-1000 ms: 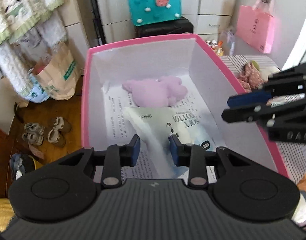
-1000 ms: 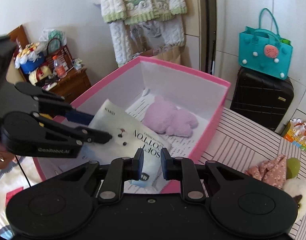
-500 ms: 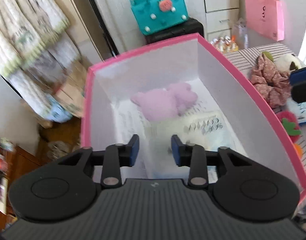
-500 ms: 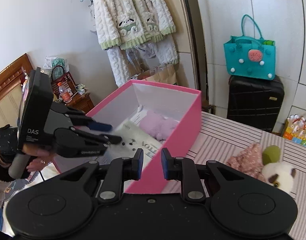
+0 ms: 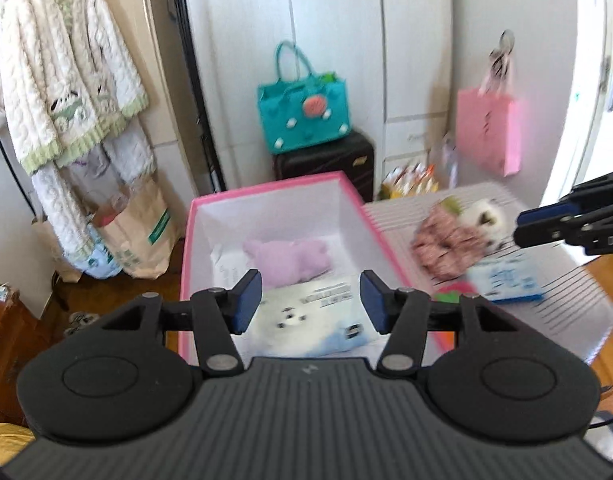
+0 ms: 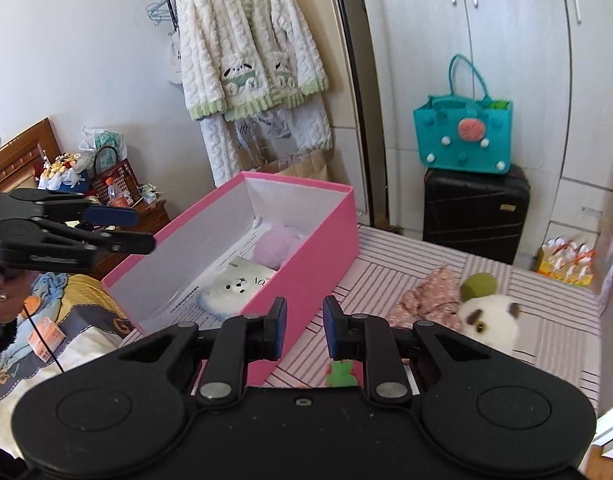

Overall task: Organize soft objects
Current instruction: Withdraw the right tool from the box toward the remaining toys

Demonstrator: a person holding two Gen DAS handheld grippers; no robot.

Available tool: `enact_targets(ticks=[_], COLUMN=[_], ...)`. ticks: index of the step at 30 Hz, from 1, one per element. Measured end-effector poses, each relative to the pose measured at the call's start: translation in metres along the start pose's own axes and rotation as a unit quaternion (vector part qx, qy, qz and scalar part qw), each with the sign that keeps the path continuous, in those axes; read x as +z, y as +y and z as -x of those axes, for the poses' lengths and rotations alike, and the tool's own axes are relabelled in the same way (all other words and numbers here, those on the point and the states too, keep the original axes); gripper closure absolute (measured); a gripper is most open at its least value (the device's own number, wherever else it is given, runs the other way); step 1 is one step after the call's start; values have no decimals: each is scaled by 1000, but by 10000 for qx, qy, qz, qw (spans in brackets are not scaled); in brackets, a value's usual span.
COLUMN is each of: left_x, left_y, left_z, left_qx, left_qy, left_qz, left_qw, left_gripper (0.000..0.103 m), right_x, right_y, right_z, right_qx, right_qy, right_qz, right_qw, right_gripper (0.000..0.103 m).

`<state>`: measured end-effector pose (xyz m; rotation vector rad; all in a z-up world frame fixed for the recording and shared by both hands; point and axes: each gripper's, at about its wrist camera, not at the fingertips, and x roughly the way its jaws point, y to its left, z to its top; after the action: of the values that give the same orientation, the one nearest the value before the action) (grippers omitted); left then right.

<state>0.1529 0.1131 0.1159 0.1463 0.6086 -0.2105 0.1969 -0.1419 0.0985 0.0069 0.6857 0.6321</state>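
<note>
A pink box (image 5: 266,190) (image 6: 306,240) stands on a striped table. Inside lie a purple plush (image 5: 288,256) (image 6: 272,244) and a white soft-cotton tissue pack (image 5: 306,318) (image 6: 234,286). My left gripper (image 5: 310,304) is open and empty, raised above the box's near end. My right gripper (image 6: 304,328) is open and empty, above the table beside the box. On the table lie a floral scrunchie (image 5: 446,240) (image 6: 426,298), a panda plush (image 5: 484,216) (image 6: 488,316), a blue tissue pack (image 5: 504,280) and a small green-and-red soft toy (image 6: 340,374).
A teal bag (image 6: 464,136) sits on a black suitcase (image 6: 476,208) behind the table. A pink bag (image 5: 488,132) hangs at the right. Fleece garments (image 6: 246,60) hang at the back. A paper bag (image 5: 140,232) stands on the floor. A wooden nightstand (image 6: 118,204) stands left.
Both grippers have pulled up and back from the box. The left gripper has opened wider and the tissue pack it held now lies in the box. The right gripper is also a little wider.
</note>
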Motion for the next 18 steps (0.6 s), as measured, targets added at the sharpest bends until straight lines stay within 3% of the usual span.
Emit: enact_targets(ticks=[10, 18], left_x=[-18, -35], left_y=[-49, -90], left_z=[44, 30], left_qx=[-400, -881], left_qy=[-594, -493], left_qz=[-61, 83], left_qw=[9974, 9949], left_gripper=[41, 41], right_x=[-19, -40], right_y=[13, 12], right_z=[77, 106], right_qx=[-400, -567], right_qy=[-385, -468], right_qz=[446, 481], right_qw=[9975, 9961], right_gripper=[73, 66])
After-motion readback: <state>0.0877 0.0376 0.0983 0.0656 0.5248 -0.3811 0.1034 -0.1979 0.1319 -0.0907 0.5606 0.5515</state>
